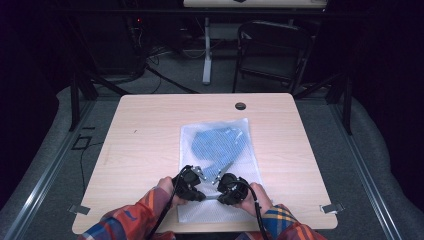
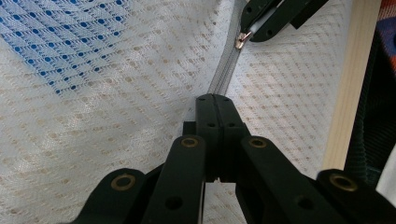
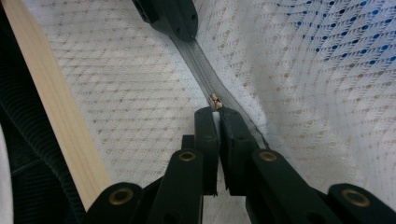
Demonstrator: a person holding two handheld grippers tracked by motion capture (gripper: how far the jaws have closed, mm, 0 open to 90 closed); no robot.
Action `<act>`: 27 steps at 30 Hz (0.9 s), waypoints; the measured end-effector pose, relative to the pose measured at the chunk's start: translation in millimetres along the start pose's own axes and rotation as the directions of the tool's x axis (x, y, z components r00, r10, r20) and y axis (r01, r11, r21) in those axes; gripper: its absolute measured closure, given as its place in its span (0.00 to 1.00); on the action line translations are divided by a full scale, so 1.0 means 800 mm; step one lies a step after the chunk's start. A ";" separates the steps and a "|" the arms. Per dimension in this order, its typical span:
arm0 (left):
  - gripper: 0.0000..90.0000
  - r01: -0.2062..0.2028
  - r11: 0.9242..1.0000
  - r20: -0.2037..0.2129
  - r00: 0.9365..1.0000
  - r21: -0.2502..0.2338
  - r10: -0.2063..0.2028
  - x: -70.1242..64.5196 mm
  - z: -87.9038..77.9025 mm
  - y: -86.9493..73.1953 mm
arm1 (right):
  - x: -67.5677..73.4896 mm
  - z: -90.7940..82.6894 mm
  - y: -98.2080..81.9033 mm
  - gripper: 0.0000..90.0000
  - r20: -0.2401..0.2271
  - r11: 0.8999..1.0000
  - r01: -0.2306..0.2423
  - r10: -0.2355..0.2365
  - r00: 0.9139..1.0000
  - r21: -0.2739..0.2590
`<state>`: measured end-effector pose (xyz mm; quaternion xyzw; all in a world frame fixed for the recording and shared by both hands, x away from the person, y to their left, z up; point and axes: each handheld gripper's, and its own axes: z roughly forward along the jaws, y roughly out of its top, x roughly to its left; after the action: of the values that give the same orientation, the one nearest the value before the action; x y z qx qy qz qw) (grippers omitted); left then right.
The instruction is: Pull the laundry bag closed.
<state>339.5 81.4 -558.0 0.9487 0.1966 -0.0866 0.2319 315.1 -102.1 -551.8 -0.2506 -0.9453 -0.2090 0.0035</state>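
While both of the person's hands are working low over the near edge of the light wooden table [image 1: 145, 130], a white mesh bag [image 1: 200, 140] is lying flat on it with a blue item [image 1: 220, 145] showing through the weave on the side away from the grippers. The left gripper [image 1: 199, 196] is sitting at the bag's near end, its jaws pressed together with no gap. In the left gripper view the tips [image 2: 214, 99] are closing right on the grey zipper [image 2: 224, 77], which is running straight ahead from them, so they are apparently pinching the zipper tape or the cloth at its end, though the contact itself is hidden beneath the jaws.

The right gripper [image 1: 220, 192] is facing the left one, tip toward tip, just beside it. In its own view the jaws are standing nearly together with a thin slit between them, and a white tab is sitting in that slit at the tips [image 3: 215, 109]. The small brass zipper pull [image 3: 215, 99] is lying just ahead of the tips, touching them. From the left gripper view the same pull [image 2: 241, 40] is hanging at the right gripper's tips, well ahead along the zipper. The table's pale edge is running close alongside both tools, and plaid sleeves [image 1: 135, 220] are coming in behind them.
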 end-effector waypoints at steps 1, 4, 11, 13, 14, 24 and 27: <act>1.00 -0.001 1.000 0.001 1.000 0.001 0.001 0.000 0.000 0.000 | 0.000 -0.001 0.000 0.96 0.001 1.000 0.002 -0.002 1.000 0.006; 1.00 -0.004 1.000 0.001 1.000 0.006 0.004 0.000 -0.001 0.000 | -0.002 -0.002 -0.002 0.96 0.003 1.000 -0.004 0.004 1.000 0.005; 1.00 -0.003 1.000 -0.001 1.000 -0.001 0.003 0.000 0.000 0.000 | -0.007 -0.008 -0.008 0.96 0.007 1.000 -0.017 0.017 1.000 0.016; 1.00 -0.006 1.000 -0.001 1.000 -0.002 0.006 0.000 0.000 0.000 | -0.010 -0.010 -0.009 0.96 0.011 1.000 -0.019 0.019 1.000 0.022; 1.00 -0.009 1.000 -0.008 1.000 -0.001 0.009 -0.001 0.000 0.000 | -0.010 -0.010 -0.010 0.96 0.010 1.000 -0.021 0.020 1.000 0.021; 1.00 -0.030 0.998 -0.031 0.999 -0.049 0.029 -0.012 0.004 0.010 | -0.009 -0.008 -0.008 0.96 0.011 0.999 -0.024 0.024 1.000 0.025; 1.00 -0.043 0.997 -0.046 0.998 -0.069 0.040 -0.015 0.011 0.017 | -0.009 -0.008 -0.008 0.96 0.006 1.000 -0.025 0.024 1.000 0.016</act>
<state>333.4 62.1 -556.8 0.9456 0.1849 -0.0539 0.2622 317.5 -113.1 -549.7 -0.2627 -0.9438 -0.2005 0.0054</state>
